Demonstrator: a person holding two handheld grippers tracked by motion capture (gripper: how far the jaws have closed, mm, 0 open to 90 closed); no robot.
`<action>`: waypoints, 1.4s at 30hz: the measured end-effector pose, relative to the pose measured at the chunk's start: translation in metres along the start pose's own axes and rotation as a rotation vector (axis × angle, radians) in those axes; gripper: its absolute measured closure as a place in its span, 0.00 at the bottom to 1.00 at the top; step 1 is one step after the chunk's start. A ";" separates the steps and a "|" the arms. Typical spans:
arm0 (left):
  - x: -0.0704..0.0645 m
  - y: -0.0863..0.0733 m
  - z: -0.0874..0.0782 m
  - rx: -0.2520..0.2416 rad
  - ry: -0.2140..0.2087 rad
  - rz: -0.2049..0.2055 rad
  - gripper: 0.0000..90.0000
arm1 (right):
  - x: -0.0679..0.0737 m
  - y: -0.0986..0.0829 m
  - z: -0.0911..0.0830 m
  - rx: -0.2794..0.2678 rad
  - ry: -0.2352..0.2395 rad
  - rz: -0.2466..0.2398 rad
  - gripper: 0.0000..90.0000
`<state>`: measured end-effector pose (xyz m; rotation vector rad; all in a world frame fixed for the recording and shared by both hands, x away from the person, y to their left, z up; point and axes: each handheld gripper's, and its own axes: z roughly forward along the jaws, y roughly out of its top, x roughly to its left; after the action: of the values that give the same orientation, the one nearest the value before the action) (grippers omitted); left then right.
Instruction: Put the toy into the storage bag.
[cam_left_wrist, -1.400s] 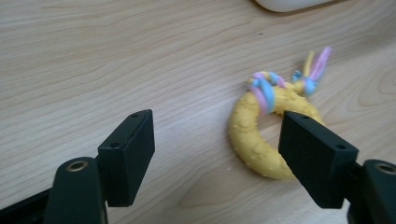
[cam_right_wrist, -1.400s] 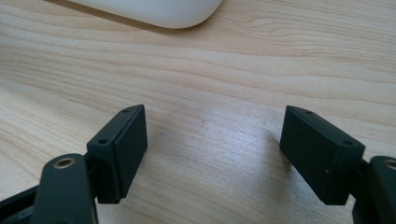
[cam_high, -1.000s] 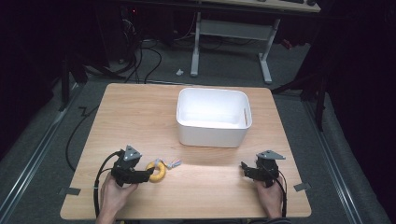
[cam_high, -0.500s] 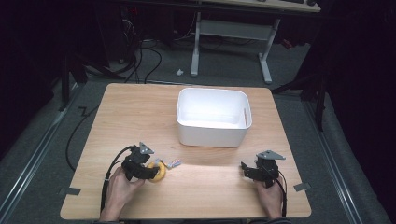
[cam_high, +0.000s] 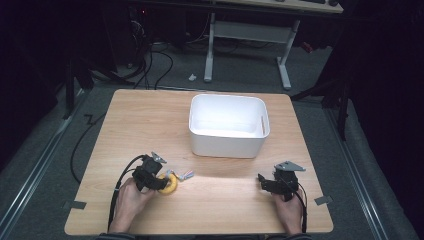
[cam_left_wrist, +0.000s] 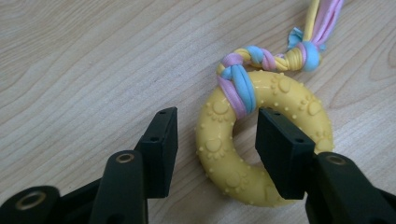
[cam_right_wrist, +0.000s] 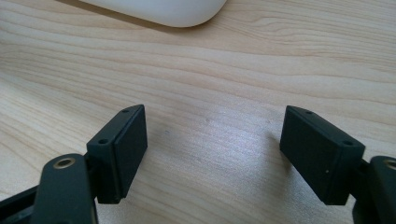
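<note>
**ITEM: yellow ring toy — L gripper closing in for pickup**

**Ring toy** (cam_left_wrist: 261, 140): yellow rubbery ring w/ raised dots and paw/sun motifs; matte, soft-looking. Braided cord (cam_left_wrist: 261, 58) in pink, blue and yellow is looped through the ring and knotted, tail running off toward the table centre. Lies flat on the table, front-left area, well apart from the bin.

**Change vs. 1 s ago:** left gripper (cam_left_wrist: 215, 137) has swung round and come over the ring; earlier it sat just beside the toy, jaws aimed across. Now one jaw sits inside the ring's hole, the other outside its near-left rim, so the band lies between them. Jaws are apart, not yet pressing; nothing held. Ring itself hasn't moved. Judgement: approach done, next is squeeze and lift; prob. destined for the bin.

**Left gripper**, high view (cam_high: 161, 181): hand on it, cable trailing back-left.

**Right gripper** (cam_right_wrist: 212, 154): jaws spread wide over bare wood, holding nothing; unchanged over the last sec. Seen in high view (cam_high: 265, 182) at front-right, resting.

**Bin** (cam_high: 227, 145): white plastic, rectangular, rounded corners, smooth walls; looks empty. Back-centre of table.

**Table** (cam_high: 145, 120): light wood-grain top, smooth, rounded corners.
</note>
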<state>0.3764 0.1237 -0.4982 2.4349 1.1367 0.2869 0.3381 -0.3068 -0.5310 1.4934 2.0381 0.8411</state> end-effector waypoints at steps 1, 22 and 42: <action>0.000 0.000 0.000 0.000 0.000 0.000 0.56 | 0.000 0.000 0.000 0.000 0.000 0.000 0.26; 0.001 0.001 0.005 0.024 -0.006 0.016 0.72 | 0.000 0.000 0.000 0.000 0.000 0.001 0.26; -0.004 0.010 -0.018 -0.019 -0.038 0.022 0.74 | 0.001 0.000 0.000 -0.001 0.002 0.001 0.26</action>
<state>0.3737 0.1202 -0.4776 2.4271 1.0871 0.2552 0.3377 -0.3061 -0.5310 1.4937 2.0390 0.8440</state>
